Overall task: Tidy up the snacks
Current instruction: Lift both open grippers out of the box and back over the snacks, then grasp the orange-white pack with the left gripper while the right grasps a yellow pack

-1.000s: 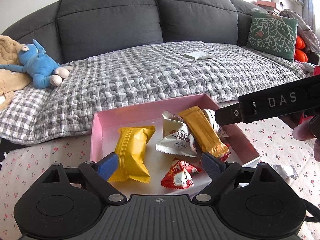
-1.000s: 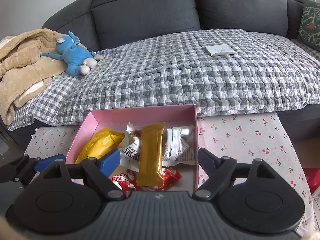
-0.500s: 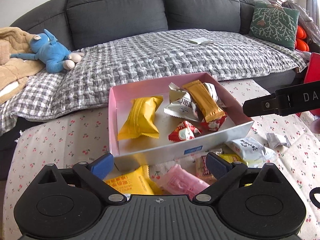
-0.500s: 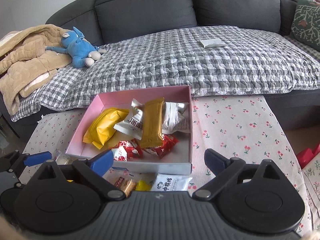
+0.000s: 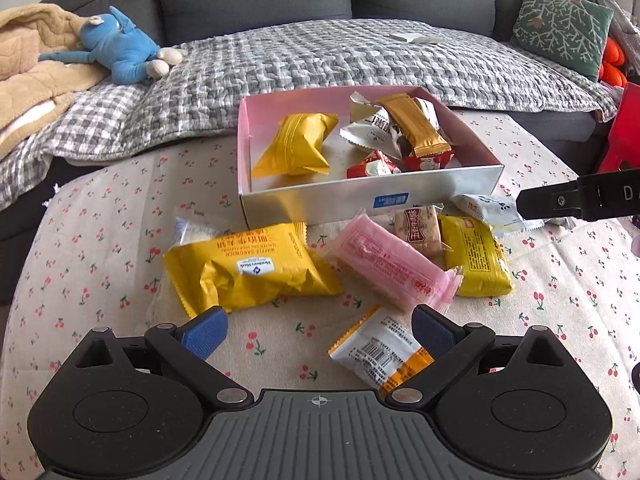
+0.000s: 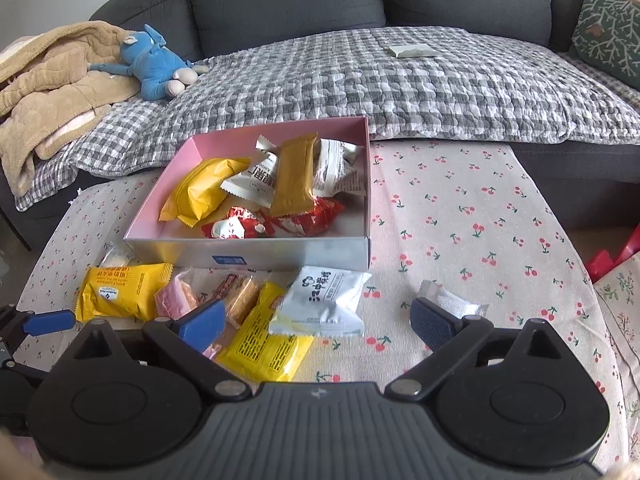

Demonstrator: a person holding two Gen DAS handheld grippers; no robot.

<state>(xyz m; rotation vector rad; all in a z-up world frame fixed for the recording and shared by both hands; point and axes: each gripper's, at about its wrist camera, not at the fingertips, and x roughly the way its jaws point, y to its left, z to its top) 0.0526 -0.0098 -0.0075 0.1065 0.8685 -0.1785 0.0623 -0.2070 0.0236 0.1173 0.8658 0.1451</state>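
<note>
A pink-lined box (image 5: pixel 360 200) on the cherry-print tablecloth holds a yellow packet (image 5: pixel 296 144), a gold bar (image 5: pixel 416 128), white packets and red candies. Loose snacks lie in front of it: a big yellow waffle packet (image 5: pixel 256 268), a pink packet (image 5: pixel 392 264), a smaller yellow packet (image 5: pixel 476 256) and a white-and-orange packet (image 5: pixel 384 352). My left gripper (image 5: pixel 318 328) hangs open over them, holding nothing. My right gripper (image 6: pixel 318 320) has its jaws opening, empty, above a white packet (image 6: pixel 324 300) and a yellow packet (image 6: pixel 264 340). A small silver packet (image 6: pixel 452 302) lies by its right finger.
Behind the table is a grey sofa with a checked quilt (image 6: pixel 400 80), a blue plush toy (image 6: pixel 156 64), a tan blanket (image 6: pixel 52 80) and a green cushion (image 5: pixel 560 28). A red object (image 5: pixel 624 132) stands at the right. The right gripper's finger (image 5: pixel 580 200) reaches in beside the box.
Both grippers have drawn back from the box toward the table's near side, bringing the loose snacks in front of it into view. Both pairs of jaws stand wider.
</note>
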